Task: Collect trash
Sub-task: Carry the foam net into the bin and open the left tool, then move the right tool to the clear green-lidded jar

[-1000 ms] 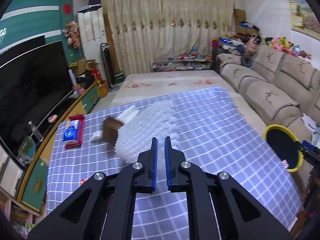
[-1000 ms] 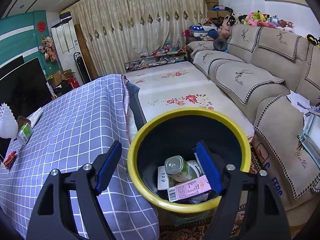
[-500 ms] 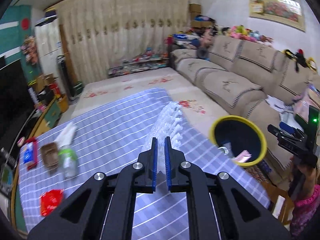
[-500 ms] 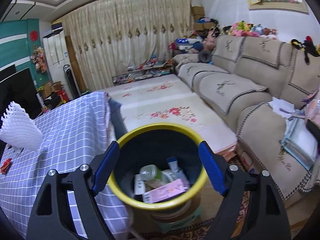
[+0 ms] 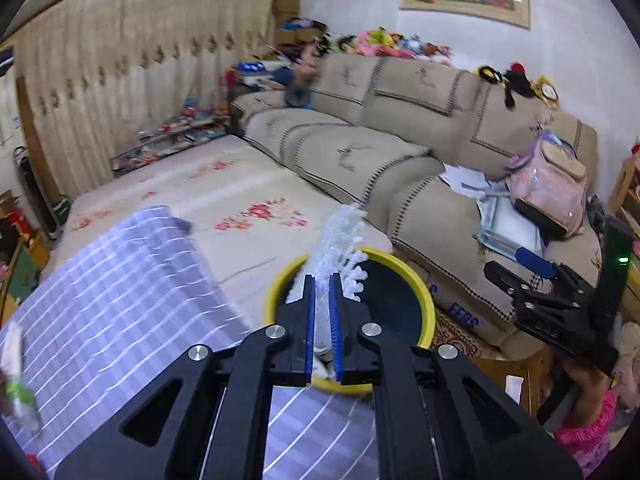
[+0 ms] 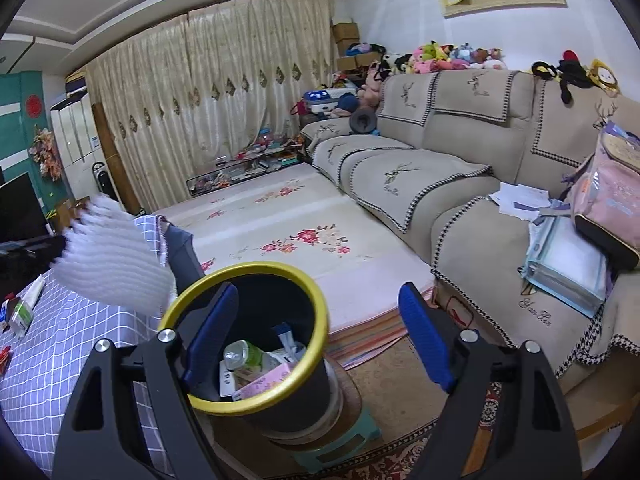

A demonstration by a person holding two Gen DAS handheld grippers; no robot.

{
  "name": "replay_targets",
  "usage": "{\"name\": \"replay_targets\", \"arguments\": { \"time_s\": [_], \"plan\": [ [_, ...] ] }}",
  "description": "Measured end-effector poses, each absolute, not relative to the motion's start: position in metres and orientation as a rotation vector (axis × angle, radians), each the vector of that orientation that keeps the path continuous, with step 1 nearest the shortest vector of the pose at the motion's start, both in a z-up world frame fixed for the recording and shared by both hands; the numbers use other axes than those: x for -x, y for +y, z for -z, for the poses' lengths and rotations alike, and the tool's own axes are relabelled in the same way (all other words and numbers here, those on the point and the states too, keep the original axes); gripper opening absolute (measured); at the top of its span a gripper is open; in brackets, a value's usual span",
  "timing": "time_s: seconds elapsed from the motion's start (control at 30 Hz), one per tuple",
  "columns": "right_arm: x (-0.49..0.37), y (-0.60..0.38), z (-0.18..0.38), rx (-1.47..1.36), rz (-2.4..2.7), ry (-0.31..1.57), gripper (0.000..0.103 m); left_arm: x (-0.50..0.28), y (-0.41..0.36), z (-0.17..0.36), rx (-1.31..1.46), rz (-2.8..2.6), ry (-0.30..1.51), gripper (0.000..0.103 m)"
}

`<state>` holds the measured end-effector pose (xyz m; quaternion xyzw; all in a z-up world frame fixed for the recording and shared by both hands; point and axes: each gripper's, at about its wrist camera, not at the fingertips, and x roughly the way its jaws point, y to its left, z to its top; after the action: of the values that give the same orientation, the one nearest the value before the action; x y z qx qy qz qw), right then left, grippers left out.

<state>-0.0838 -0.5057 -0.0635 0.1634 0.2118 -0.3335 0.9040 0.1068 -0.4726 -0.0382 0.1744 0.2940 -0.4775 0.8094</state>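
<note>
My left gripper [image 5: 322, 284] is shut on a white foam net sleeve [image 5: 338, 236] and holds it over the near rim of the black trash bin with a yellow rim [image 5: 424, 300]. In the right wrist view the sleeve [image 6: 112, 260] hangs just left of the bin [image 6: 244, 272], above the table edge. The bin holds a plastic bottle [image 6: 242, 356], a pink carton [image 6: 264, 380] and other trash. My right gripper [image 6: 316, 332] is open and empty, just right of the bin; it also shows in the left wrist view [image 5: 552, 304].
The table with the blue checked cloth [image 5: 120, 300] lies to the left, with a small bottle [image 6: 22, 312] and wrappers on it. The bin stands on a low green stool [image 6: 336, 440]. A beige sofa [image 6: 460, 184] with a pink bag [image 6: 608, 184] runs along the right.
My left gripper has carried the foam sleeve from above the table rightward to over the bin's rim. My right gripper has pulled back and to the right of the bin.
</note>
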Motion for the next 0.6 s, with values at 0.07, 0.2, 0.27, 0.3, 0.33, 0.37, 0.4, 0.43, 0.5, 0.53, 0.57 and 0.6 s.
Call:
{"name": "replay_targets", "arguments": {
  "time_s": [0.07, 0.2, 0.27, 0.3, 0.33, 0.37, 0.4, 0.43, 0.5, 0.53, 0.57, 0.6],
  "plan": [
    [0.09, -0.512, 0.066, -0.351, 0.703, 0.437, 0.078, -0.11, -0.496, 0.053, -0.392, 1.031, 0.661, 0.008],
    [0.096, -0.521, 0.072, -0.374, 0.716, 0.445, 0.079, -0.122, -0.526, 0.087, -0.44, 0.993, 0.72, 0.042],
    [0.096, -0.523, 0.075, -0.381, 0.713, 0.45, 0.079, -0.125, -0.529, 0.096, -0.437, 0.974, 0.734, 0.058],
    [0.094, -0.524, 0.076, -0.382, 0.711, 0.452, 0.079, -0.126, -0.526, 0.098, -0.436, 0.972, 0.739, 0.058],
    [0.093, -0.524, 0.077, -0.383, 0.707, 0.454, 0.079, -0.127, -0.521, 0.097, -0.434, 0.969, 0.741, 0.06],
    [0.091, -0.524, 0.079, -0.384, 0.699, 0.458, 0.079, -0.126, -0.513, 0.095, -0.426, 0.959, 0.735, 0.065],
    [0.09, -0.523, 0.079, -0.383, 0.692, 0.46, 0.079, -0.128, -0.502, 0.091, -0.417, 0.948, 0.724, 0.067],
    [0.087, -0.522, 0.08, -0.382, 0.685, 0.463, 0.079, -0.13, -0.487, 0.085, -0.404, 0.937, 0.714, 0.07],
    [0.081, -0.518, 0.081, -0.381, 0.669, 0.466, 0.079, -0.131, -0.459, 0.077, -0.367, 0.905, 0.701, 0.072],
    [0.077, -0.515, 0.082, -0.381, 0.658, 0.471, 0.079, -0.131, -0.442, 0.074, -0.339, 0.888, 0.702, 0.073],
    [0.073, -0.513, 0.081, -0.38, 0.65, 0.476, 0.079, -0.13, -0.425, 0.072, -0.312, 0.871, 0.706, 0.074],
    [0.069, -0.509, 0.082, -0.378, 0.638, 0.482, 0.079, -0.129, -0.411, 0.07, -0.295, 0.857, 0.707, 0.074]
  ]
}}
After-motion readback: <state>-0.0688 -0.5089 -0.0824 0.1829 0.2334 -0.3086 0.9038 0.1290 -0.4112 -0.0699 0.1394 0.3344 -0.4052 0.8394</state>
